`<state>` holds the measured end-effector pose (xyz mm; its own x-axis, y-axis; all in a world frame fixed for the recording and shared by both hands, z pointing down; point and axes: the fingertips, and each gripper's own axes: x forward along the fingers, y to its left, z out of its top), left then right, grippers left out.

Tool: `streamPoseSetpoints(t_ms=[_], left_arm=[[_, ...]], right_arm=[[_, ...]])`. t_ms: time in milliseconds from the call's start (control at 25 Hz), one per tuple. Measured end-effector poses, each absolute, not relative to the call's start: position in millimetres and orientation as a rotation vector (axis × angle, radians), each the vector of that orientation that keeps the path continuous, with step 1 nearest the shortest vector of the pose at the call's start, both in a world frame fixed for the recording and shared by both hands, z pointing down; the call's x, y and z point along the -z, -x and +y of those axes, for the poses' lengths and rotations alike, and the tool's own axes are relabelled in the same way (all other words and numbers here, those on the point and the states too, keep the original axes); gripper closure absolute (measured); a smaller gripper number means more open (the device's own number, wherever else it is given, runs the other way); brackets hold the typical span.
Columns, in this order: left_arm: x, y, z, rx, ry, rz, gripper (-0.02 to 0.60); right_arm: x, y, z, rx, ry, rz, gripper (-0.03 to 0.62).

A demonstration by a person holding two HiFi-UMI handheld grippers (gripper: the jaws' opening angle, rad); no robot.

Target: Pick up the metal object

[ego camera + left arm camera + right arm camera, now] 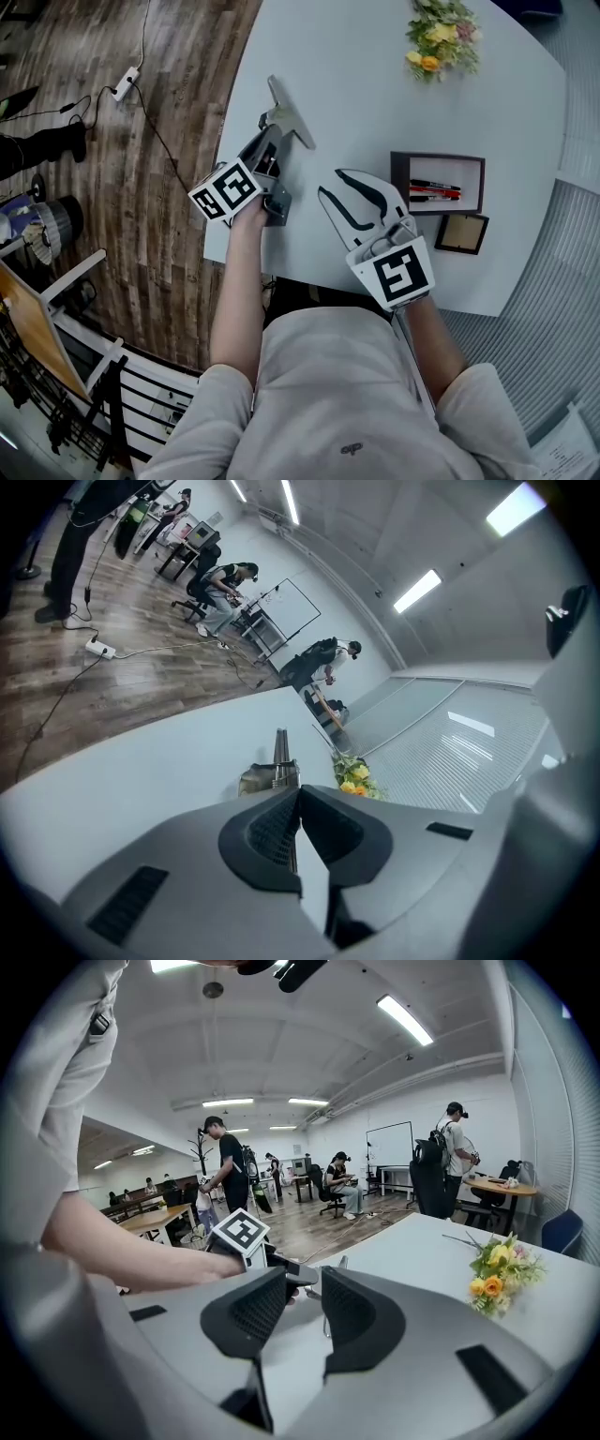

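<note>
The metal object [284, 112] is a flat steel tool with a wide blade and a long narrow handle, at the left part of the white table [375, 103]. My left gripper [270, 139] is shut on its near end. In the left gripper view, a thin metal strip [285, 841] runs between the closed pads, and the blade [267, 778] sticks out ahead. I cannot tell whether the tool touches the table. My right gripper [331, 182] is open and holds nothing, a little to the right of the left one; its jaws [305, 1283] face the left gripper's marker cube [239, 1234].
A bunch of yellow flowers [441, 36] lies at the table's far side. A dark tray with pens [438, 183] and a small brown square [461, 233] sit on the right. The table's left edge drops to a wood floor with a power strip [124, 84]. People stand in the background.
</note>
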<state>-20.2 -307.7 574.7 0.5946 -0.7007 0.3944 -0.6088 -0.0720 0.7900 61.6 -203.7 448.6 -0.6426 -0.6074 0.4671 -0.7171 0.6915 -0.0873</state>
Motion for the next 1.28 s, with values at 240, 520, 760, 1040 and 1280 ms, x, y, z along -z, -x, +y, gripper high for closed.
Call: streamPoseSetpoints(t_ms=[240, 520, 760, 1040, 1280], left_arm=[[-558.8, 25.1, -300.0, 0.115, -1.795, -1.053, 0.558], [-537.9, 37.6, -283.0, 0.13, -1.839, -1.022, 0.558], [-520.2, 52.5, -263.5, 0.148, -1.874, -0.997, 0.558], [-507.3, 70.5, -236.6, 0.137, -1.914, -0.972, 0.558], [-493.6, 87.2, -213.6, 0.151, -1.94, -0.949, 0.558]], right_arm=[[-437.3, -52.8, -190.4, -0.355, -1.07, -2.494, 0.467], [-424.3, -38.4, -166.8, -0.331, -1.123, -2.477, 0.467], [-412.8, -25.7, -145.4, -0.311, -1.176, -2.459, 0.467], [-399.2, -12.7, -126.7, -0.268, -1.235, -2.443, 0.467], [-389.1, -0.3, -108.0, -0.235, -1.291, -2.426, 0.467]])
